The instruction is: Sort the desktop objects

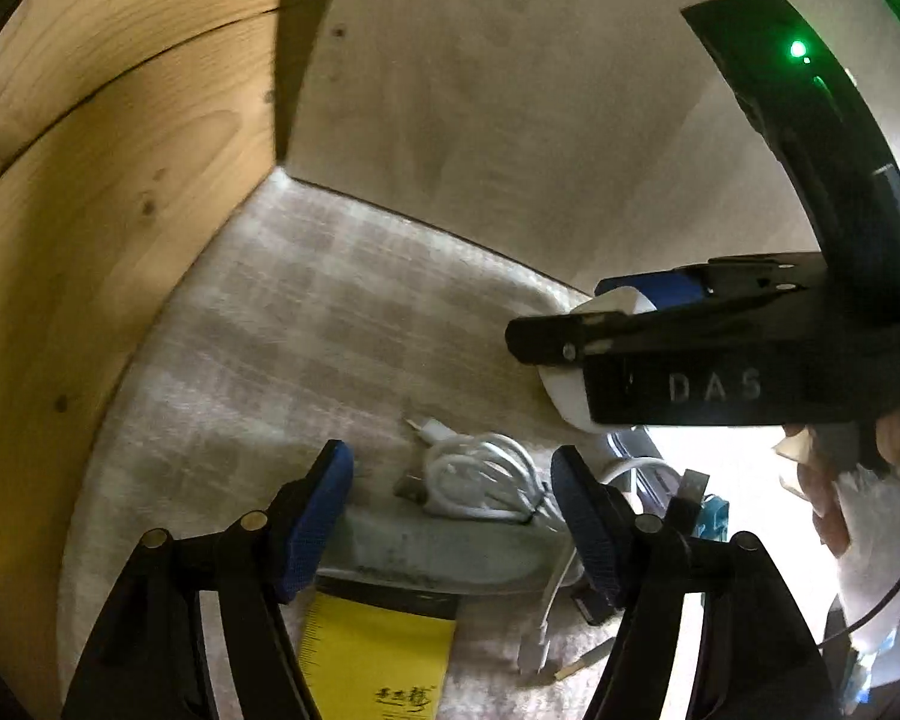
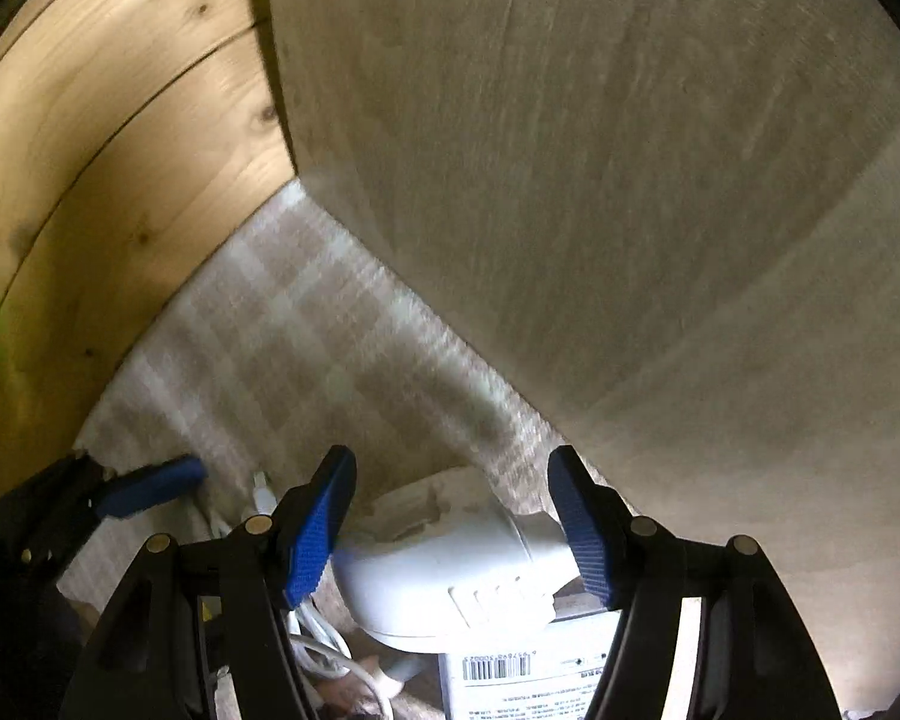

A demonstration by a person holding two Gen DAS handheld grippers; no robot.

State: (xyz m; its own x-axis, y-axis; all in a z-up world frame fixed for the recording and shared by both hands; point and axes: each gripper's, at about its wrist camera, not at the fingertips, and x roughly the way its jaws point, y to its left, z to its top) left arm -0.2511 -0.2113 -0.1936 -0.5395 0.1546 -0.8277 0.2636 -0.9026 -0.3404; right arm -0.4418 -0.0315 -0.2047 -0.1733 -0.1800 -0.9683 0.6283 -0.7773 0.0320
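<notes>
My left gripper [image 1: 450, 453] hangs open over a coiled white cable [image 1: 480, 480] and a grey pouch [image 1: 438, 546]; its blue pads touch neither. A yellow card with a ruler edge [image 1: 384, 660] lies under the pouch. My right gripper [image 2: 450, 456] points steeply down with a white plastic device [image 2: 450, 588] lying between its blue pads; I see no pressing grip, so it is open. In the left wrist view the right gripper [image 1: 555, 315] straddles that white device [image 1: 564, 402]. One blue pad [image 2: 150, 489] of the left gripper shows at the left of the right wrist view.
Everything lies on a checked cloth [image 1: 270, 330] in a corner, with a wooden panel [image 1: 90, 240] on the left and a beige wall [image 1: 510, 120] behind. A barcoded box [image 2: 510, 684] lies under the device. More cables and a black USB plug [image 1: 690, 492] lie to the right.
</notes>
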